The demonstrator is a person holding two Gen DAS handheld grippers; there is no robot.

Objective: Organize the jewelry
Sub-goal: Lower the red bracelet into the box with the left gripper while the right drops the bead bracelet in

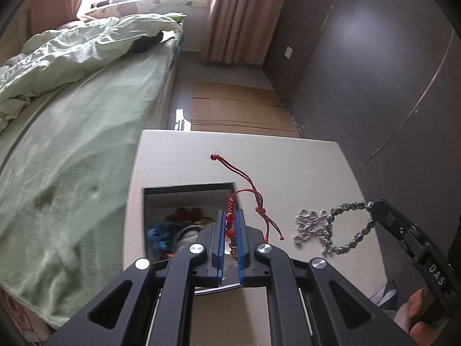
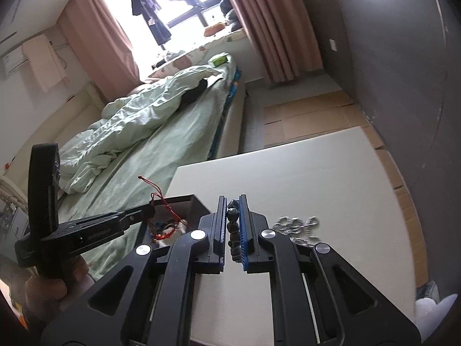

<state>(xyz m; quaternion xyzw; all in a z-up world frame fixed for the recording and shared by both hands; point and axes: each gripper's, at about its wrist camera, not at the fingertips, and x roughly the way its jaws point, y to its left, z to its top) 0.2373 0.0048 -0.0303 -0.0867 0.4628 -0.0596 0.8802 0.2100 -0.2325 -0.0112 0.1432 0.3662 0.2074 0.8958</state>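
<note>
- Now the left gripper [image 1: 230,216] is clamped on a red bead bracelet [image 1: 230,227], its cords [image 1: 259,201] trailing up over the white table [image 1: 288,167].
- It hangs above an open box [image 1: 184,201] on the table's left side, which holds other jewelry.
- Meanwhile the right gripper [image 2: 232,201] pinches a dark bead bracelet [image 1: 350,225].
- Just beside lies a silver chain [image 1: 309,223].

Box [image 1: 187,193] contents partly hidden behind left tool [image 1: 230,216]; silver chain [image 2: 299,226] motion-blurred, links indistinct.
</note>
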